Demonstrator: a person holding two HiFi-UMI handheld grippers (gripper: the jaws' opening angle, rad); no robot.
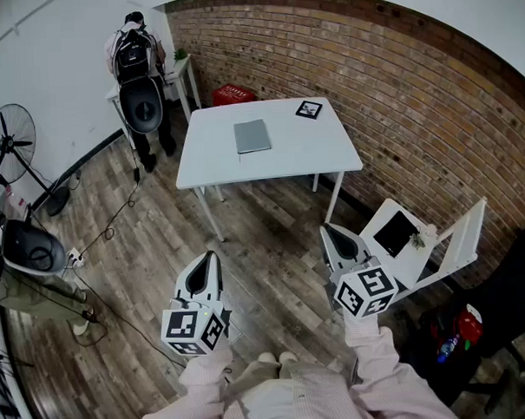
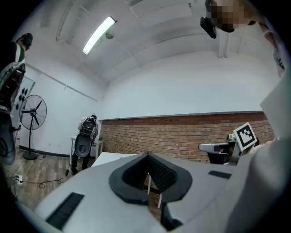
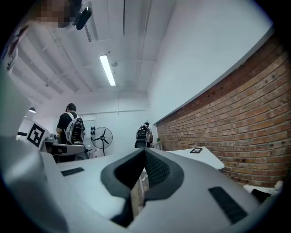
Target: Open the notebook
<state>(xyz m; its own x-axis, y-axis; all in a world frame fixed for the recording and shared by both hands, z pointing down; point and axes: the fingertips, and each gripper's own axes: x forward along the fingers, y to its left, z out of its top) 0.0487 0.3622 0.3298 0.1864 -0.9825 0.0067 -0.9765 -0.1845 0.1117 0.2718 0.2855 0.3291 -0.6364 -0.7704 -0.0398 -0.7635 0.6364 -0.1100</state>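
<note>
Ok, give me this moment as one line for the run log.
stage: not started, grippers short of table | notebook: closed, flat on white table | left gripper: shut, empty | right gripper: shut, empty

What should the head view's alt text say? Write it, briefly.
A closed grey notebook lies on a white table beside a brick wall. Nearer, the left gripper and right gripper are shut, empty, above wood floor.

Notebook (image 1: 252,136) matt grey cover; table (image 1: 316,151) smooth white; floor (image 1: 273,247) wood planks; wall (image 1: 396,85) rough brick.
</note>
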